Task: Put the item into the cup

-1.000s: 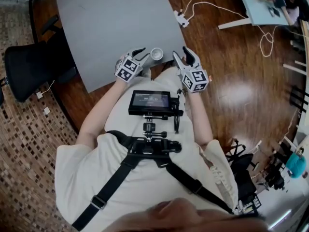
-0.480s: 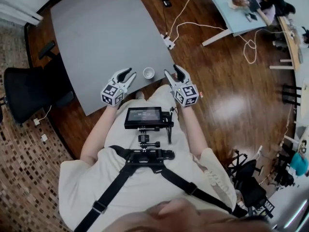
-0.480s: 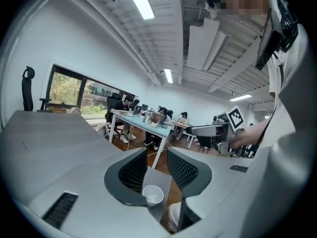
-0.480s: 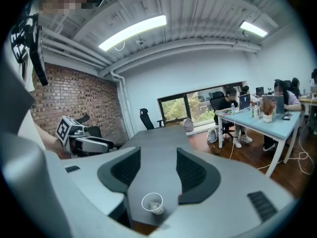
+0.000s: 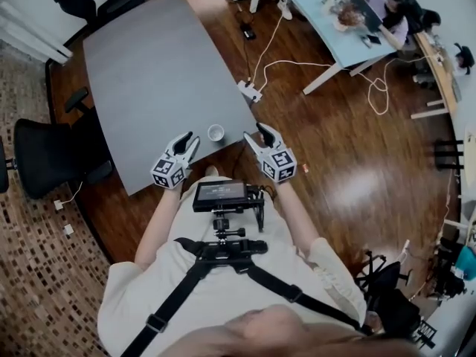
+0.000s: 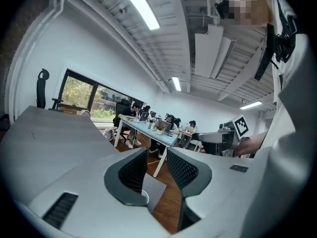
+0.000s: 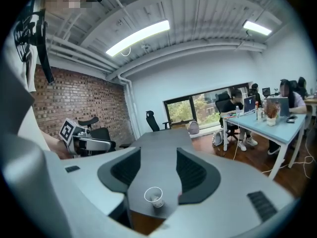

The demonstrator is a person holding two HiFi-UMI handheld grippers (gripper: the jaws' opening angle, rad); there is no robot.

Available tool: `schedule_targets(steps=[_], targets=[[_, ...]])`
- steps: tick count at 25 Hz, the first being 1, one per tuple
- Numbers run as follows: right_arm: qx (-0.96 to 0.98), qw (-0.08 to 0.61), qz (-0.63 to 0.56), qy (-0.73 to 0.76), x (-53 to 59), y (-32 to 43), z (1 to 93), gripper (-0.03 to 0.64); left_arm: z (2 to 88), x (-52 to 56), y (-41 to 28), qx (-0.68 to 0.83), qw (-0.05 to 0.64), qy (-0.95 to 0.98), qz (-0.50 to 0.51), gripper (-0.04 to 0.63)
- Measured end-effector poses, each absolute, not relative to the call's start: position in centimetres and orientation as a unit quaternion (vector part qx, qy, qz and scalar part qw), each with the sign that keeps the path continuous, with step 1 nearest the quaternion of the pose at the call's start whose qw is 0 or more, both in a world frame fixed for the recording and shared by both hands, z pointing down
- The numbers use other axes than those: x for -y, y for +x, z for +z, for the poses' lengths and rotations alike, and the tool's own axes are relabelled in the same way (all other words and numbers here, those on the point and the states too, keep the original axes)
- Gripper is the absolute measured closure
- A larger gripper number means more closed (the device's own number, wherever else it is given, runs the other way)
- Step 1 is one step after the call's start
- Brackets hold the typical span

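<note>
**A:** What do we see at the far left?

**B:** We see a black chair (image 5: pixel 44 155) next to the grey table (image 5: pixel 156 58). Then comes our left gripper (image 5: pixel 186 141), up over the near edge of the table.

**A:** Is its claw pinching something?

**B:** No. We look along it and its two jaws stand apart. Only the table corner and the wood floor (image 6: pixel 167 205) show in the gap.

**A:** Where is the cup?

**B:** The cup (image 5: pixel 216 132) stands upright on the table, right by the near edge. It is white and open at the top. It sits between our two grippers, a little ahead of both, and it touches neither one.

**A:** And on the right?

**B:** Our right gripper (image 5: pixel 254 134) is just to the right of the cup, by the table's near corner. Its jaws are spread too, and they pinch nothing. In its own view we see the cup low down in the gap between the jaws. But the cup is farther off, out on the table.

**A:** What is at the far right?

**B:** We see a light blue desk (image 5: pixel 338 39) with people (image 5: pixel 390 13) sitting at it, well away from us.
</note>
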State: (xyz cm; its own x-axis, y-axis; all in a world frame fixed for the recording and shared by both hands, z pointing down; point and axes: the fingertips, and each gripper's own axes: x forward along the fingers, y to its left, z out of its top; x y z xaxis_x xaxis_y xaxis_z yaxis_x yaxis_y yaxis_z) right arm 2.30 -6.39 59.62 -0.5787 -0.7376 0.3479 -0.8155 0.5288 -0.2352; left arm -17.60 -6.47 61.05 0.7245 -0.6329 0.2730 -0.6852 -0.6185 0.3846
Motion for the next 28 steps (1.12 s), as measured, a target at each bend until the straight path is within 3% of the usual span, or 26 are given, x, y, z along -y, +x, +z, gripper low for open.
schedule_targets(steps=[10,28], targets=[[0.865,0.078,0.202,0.453,0.4,9.1,58.4,0.377,60.1,1.8,-12.4,0.399,0.244,0.883,0.046,0.469],[0.899,0.073,0.198,0.383,-9.6,14.8,58.9,0.379,60.7,-10.8,-7.1,0.470,0.280,0.837,0.034,0.469]])
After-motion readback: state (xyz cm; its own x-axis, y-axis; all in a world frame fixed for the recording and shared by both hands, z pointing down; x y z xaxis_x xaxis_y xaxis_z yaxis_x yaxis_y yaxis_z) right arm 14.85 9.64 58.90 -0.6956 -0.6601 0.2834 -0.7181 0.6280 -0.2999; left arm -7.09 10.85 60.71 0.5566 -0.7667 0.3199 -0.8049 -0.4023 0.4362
